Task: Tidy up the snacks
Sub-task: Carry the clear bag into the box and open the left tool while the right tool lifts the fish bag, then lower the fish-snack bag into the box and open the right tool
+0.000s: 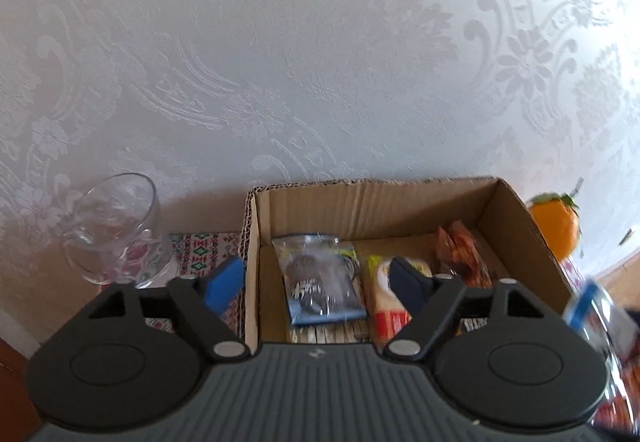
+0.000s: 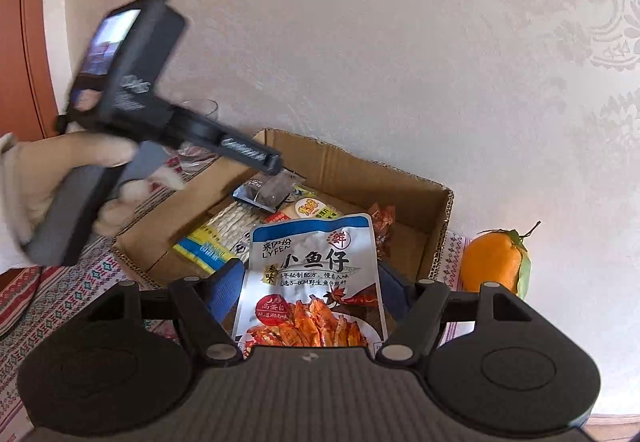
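An open cardboard box [image 1: 372,198] [image 2: 360,170] holds several snack packets. My left gripper [image 1: 316,282] [image 2: 269,165] hovers over the box's left part, open. A clear bag with a blue base and a dark snack [image 1: 320,278] [image 2: 262,192] sits just under it, and neither pad touches it. A yellow and red packet [image 1: 386,298] and an orange-brown wrapper [image 1: 464,254] lie to its right. My right gripper [image 2: 310,290] is shut on a white and blue fish-snack pouch [image 2: 312,282], held upright over the box's near edge. That pouch shows blurred at the left wrist view's right edge [image 1: 596,318].
A clear glass mug [image 1: 116,230] stands left of the box on a patterned cloth [image 2: 60,290]. An orange with leaves [image 1: 556,226] [image 2: 494,258] sits right of the box. The wall rises close behind. A gloved hand [image 2: 60,170] carries the left gripper.
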Available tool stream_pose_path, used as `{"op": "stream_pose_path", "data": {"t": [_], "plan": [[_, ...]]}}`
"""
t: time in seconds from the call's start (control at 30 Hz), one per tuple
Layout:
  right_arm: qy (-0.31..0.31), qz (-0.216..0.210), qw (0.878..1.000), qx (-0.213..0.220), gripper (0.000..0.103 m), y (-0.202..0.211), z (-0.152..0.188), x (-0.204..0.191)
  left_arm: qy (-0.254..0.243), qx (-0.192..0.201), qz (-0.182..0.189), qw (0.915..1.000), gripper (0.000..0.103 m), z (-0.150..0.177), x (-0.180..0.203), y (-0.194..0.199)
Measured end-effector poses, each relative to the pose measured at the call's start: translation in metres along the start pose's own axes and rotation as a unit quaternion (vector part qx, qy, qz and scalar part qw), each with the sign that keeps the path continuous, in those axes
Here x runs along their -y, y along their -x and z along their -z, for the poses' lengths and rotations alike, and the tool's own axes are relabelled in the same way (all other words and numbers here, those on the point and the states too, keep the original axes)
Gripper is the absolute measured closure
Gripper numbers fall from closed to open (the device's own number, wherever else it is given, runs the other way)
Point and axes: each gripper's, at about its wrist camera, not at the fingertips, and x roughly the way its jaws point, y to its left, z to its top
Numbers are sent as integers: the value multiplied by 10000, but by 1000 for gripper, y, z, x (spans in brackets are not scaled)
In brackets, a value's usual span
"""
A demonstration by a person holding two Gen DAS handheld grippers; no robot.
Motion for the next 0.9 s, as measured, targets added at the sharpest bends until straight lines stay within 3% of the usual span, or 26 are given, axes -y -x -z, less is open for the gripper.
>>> {"op": "stream_pose_path", "data": {"t": [0.2, 0.3, 0.4, 0.53, 0.9], "plan": [[-214, 61, 9997, -82, 27, -16, -9, 13, -252, 44, 38, 9997, 19, 18, -1, 34], [-328, 6, 9994, -141, 27, -25, -15, 16, -315, 102, 44, 9994, 8, 29, -3, 51], [-443, -153, 9987, -223, 27, -37, -23, 12, -446, 165, -20, 9989, 7, 34, -5, 60], [-453, -274, 9983, -249, 27, -52, -35, -3, -816, 39, -451, 9956, 8, 38, -1, 60], [-767, -726, 9934, -451, 27, -90, -55, -28, -939, -147, -110, 9954, 7, 61, -9, 82]]}}
